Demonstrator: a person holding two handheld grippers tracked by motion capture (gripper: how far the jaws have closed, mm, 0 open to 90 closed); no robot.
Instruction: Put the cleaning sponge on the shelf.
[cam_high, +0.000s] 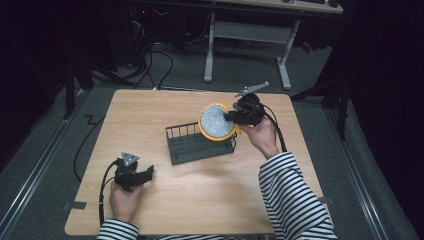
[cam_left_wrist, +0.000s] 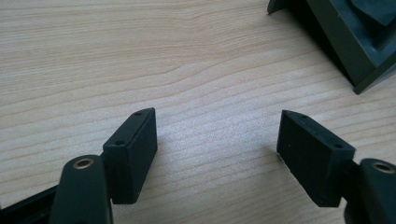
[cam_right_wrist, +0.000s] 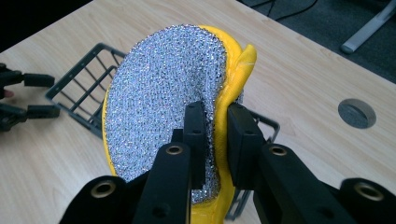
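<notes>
Right claw (cam_high: 231, 118) grips the scrubber (cam_high: 216, 121), a round yellow pad with a silver mesh face, by its edge; in the right gripper view the two jaws pinch the rim, one on the mesh side and one on the yellow back, and the pad (cam_right_wrist: 163, 98) bends a little at the pinch. The scrubber stands on edge, mesh face toward the person, over the right end of the dark wire rack (cam_high: 200, 145) at the middle of the bench (cam_high: 150, 110). Whether its lower rim rests on the rack or hangs just above it, I cannot tell. Left claw (cam_high: 148, 174) lies low on the bench near the front left, well apart from the rack, jaws wide apart with nothing but bare wood between them; the left gripper view catches a corner of the rack (cam_left_wrist: 355, 42) at its top right. Step in hand, as I judge it: carrying the scrubber at the rack, either setting it in or lifting it out; the frames do not settle which. If it is going in, the next move calls for lowering the pad upright between the wires, keeping it from tipping, then parting the jaws only once the rack bears it. The rack looks light and may shift; the idle left claw could steady it.
</notes>
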